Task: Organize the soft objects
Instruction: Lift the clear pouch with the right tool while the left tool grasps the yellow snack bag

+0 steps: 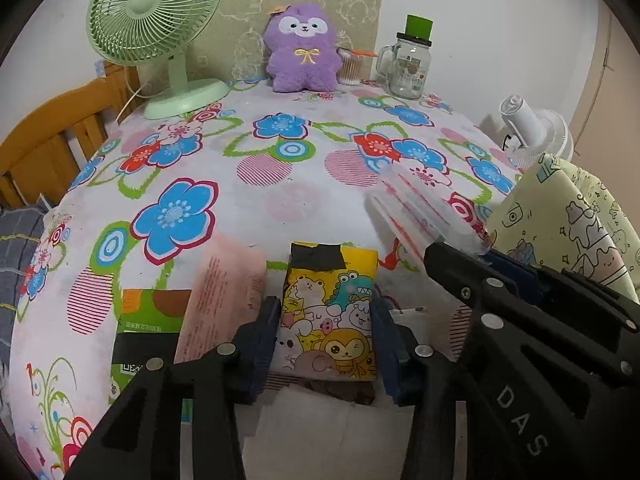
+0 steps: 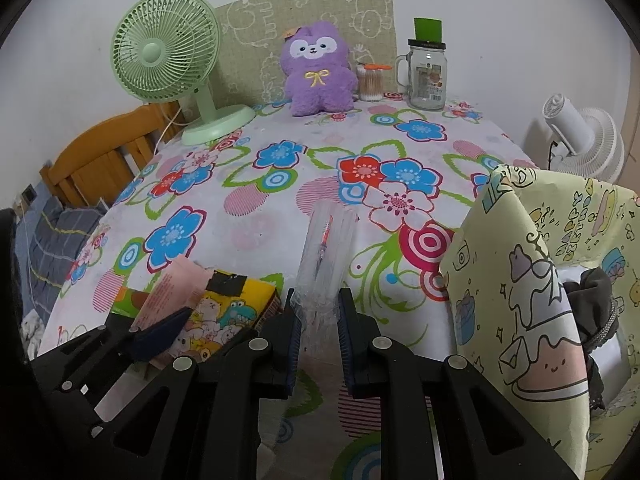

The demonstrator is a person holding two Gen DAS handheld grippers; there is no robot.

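Note:
A yellow cartoon-animal packet (image 1: 328, 320) lies at the near edge of the flowered table (image 1: 280, 200). My left gripper (image 1: 326, 322) has a blue pad pressed on each side of it, shut on the packet. Beside it on the left lie a pink packet (image 1: 224, 300) and a green packet (image 1: 152, 312). My right gripper (image 2: 318, 306) is shut on the near end of a clear plastic pack (image 2: 326, 248) with a red pen inside, holding it over the table. In the left wrist view that pack (image 1: 416, 208) sticks out from the right gripper (image 1: 480, 256). A purple plush (image 1: 302, 50) sits upright at the back.
At the back stand a green desk fan (image 1: 160, 32), a cotton-swab tub (image 1: 352, 66) and a glass jar mug (image 1: 410, 64). A pale yellow cartoon-print bag (image 2: 532, 280) stands open at the right edge, with a white fan (image 2: 580, 140) behind it. A wooden frame (image 1: 52, 144) is on the left.

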